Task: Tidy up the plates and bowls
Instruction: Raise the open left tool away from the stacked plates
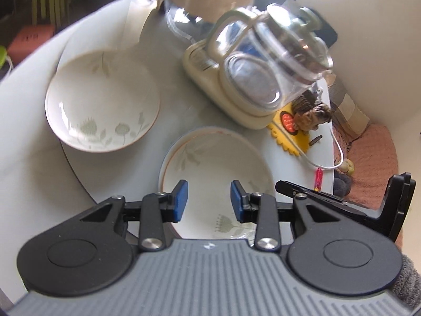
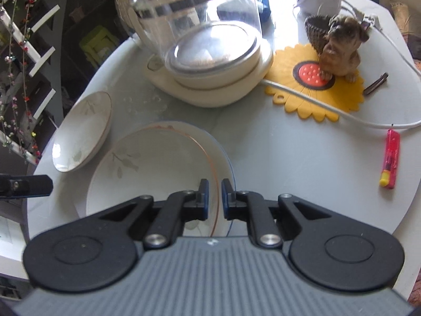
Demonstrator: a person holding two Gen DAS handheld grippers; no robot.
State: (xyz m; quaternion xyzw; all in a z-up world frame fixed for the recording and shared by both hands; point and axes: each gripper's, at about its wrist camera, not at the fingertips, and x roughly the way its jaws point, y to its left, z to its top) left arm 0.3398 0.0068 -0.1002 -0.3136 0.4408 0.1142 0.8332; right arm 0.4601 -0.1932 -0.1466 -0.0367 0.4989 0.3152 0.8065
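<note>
Grey round tabletop [image 2: 289,158], kettle at the back. Right gripper [image 2: 215,197] is pinched nearly shut on the near plate [image 2: 147,173] rim; left gripper [image 1: 209,201] hangs half-open above that plate, the second plate [image 1: 102,102] farther off to its left.

Both bowls [image 1: 102,100] [image 1: 213,181] are looking like glossy glazed ceramic, the kettle [image 2: 189,21] at upper centre is showing clear shiny glass, the sunflower mat [image 2: 315,97] is looking like matt rubbery silicone, and the tabletop [image 2: 289,158] is reading smooth, slightly satin.
</note>
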